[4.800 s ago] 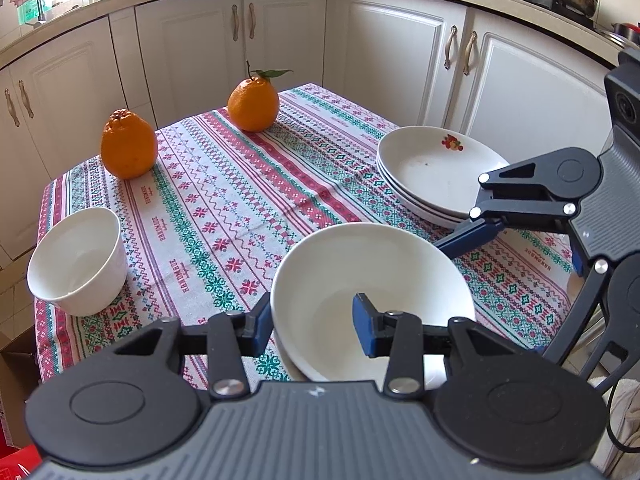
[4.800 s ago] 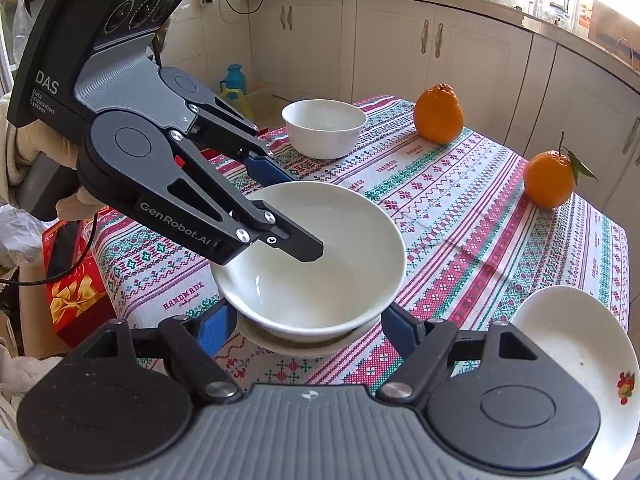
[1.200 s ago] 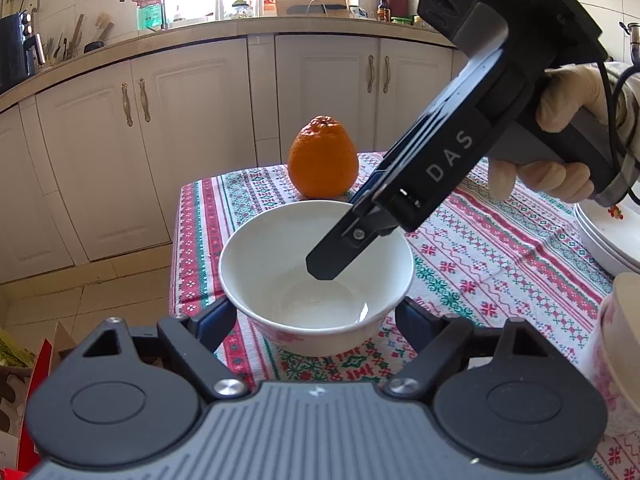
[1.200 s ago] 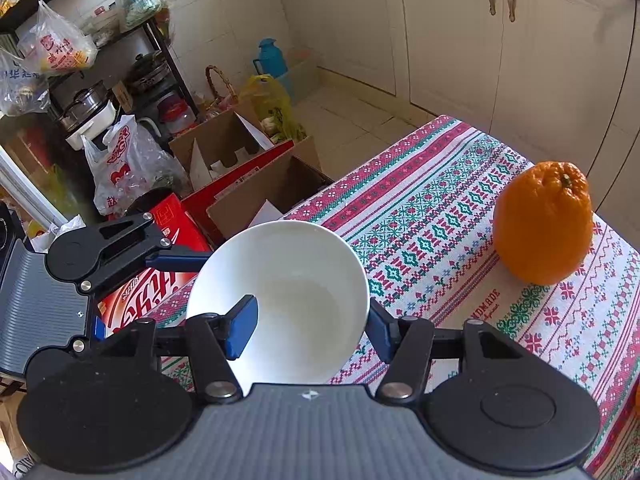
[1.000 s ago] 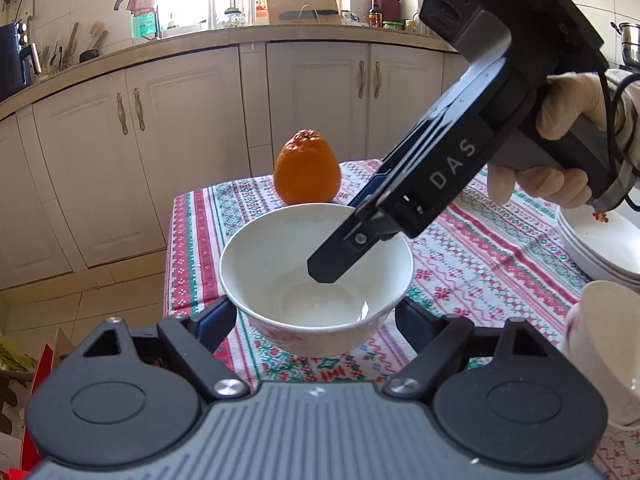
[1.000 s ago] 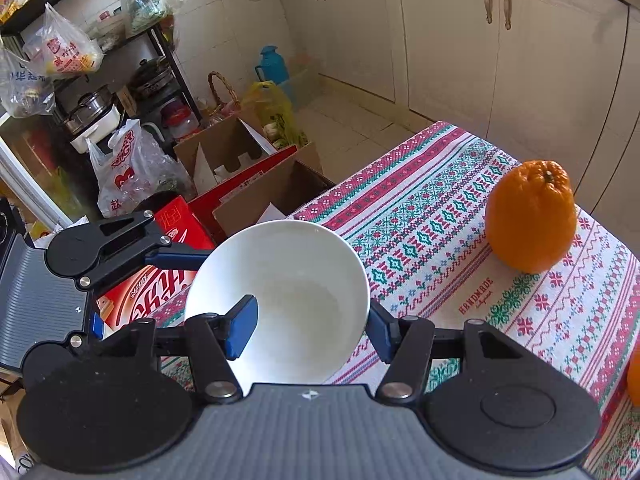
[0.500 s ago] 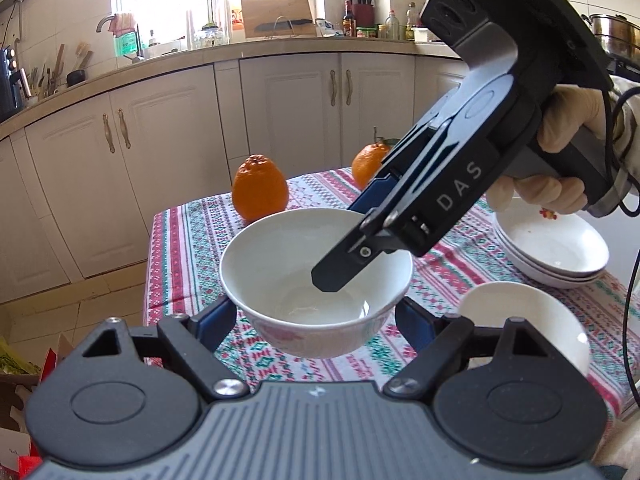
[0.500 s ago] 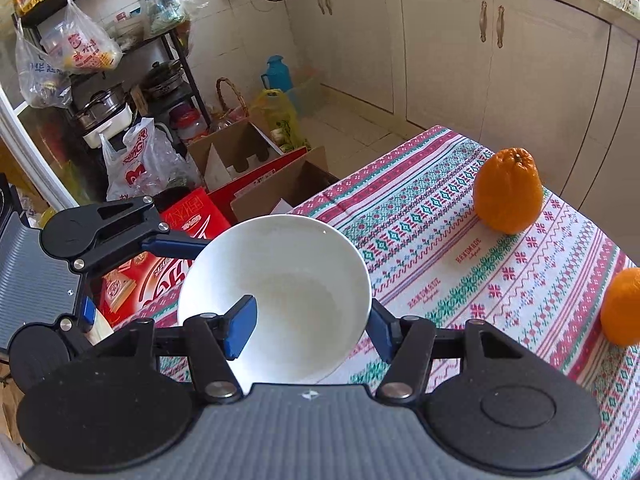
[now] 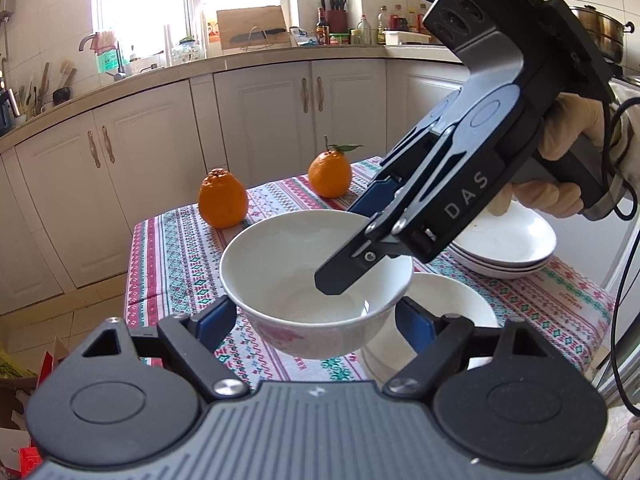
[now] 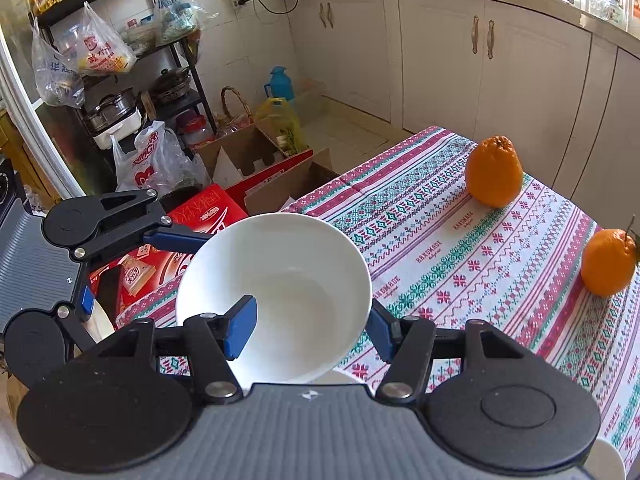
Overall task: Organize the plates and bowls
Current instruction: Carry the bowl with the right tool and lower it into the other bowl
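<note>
Left wrist view, left to right. Striped red-green patterned tablecloth [image 9: 180,248] covers the table. A knobby orange [image 9: 223,198] sits at its far left corner. The second orange [image 9: 330,174], with stem and leaf, is further back and to the right, apart from the first.

The bowl [image 9: 304,280] is centre frame, off the cloth, over the table's near edge. It is white and glossy, plain inside, upright. A faint pink floral print shows low on its outer wall.

The left gripper [image 9: 316,322] spans the bowl from outside. Its jaws stand wide, and the blue pads [image 9: 216,320] look pressed to opposite sides of the lower wall.

Right of the held bowl, and partly under it, a second white bowl [image 9: 452,308] rests on the cloth. Behind that is a stack of white plates [image 9: 512,248]. A gloved hand [image 9: 568,140] grips the other tool's handle at upper right.

Right wrist view: the left gripper's upper finger meets the bowl's rim at left. The right gripper [image 10: 310,330] has closed down on the bowl's near-right wall. One blue pad [image 10: 240,328] is inside the bowl and the other is outside the rim. Both oranges are at right, well clear of the bowl.
</note>
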{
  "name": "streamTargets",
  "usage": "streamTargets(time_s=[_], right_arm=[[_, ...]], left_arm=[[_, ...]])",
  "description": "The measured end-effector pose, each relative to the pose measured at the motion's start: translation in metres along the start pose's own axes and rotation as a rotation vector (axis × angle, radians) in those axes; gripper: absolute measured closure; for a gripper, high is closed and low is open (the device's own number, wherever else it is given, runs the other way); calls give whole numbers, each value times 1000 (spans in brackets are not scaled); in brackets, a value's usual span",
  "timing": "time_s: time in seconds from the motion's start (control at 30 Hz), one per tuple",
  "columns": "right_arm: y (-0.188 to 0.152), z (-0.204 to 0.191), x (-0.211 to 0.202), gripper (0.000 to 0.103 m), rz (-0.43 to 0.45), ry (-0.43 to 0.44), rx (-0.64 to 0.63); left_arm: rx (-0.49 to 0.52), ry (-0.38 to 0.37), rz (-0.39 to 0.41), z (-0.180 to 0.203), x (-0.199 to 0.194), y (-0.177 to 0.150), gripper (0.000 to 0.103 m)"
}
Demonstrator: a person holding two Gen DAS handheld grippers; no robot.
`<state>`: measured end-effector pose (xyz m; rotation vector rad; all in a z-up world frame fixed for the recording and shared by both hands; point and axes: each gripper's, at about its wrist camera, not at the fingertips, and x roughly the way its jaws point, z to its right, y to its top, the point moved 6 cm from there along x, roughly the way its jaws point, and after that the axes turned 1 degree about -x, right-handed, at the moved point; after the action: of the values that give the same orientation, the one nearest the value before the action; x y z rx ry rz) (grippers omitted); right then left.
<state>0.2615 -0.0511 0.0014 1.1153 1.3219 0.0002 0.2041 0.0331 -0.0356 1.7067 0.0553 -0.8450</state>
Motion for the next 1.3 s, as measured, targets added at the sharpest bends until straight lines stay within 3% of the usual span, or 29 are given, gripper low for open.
streamTargets(time_s=[0.53, 1.3], right_arm=[[-48, 0, -42, 38, 16, -56, 39], [-76, 13, -30, 38, -3, -42, 99]], left_arm=[[33, -85, -2, 49, -2, -4, 17], [22, -116, -89, 62, 19, -17, 17]])
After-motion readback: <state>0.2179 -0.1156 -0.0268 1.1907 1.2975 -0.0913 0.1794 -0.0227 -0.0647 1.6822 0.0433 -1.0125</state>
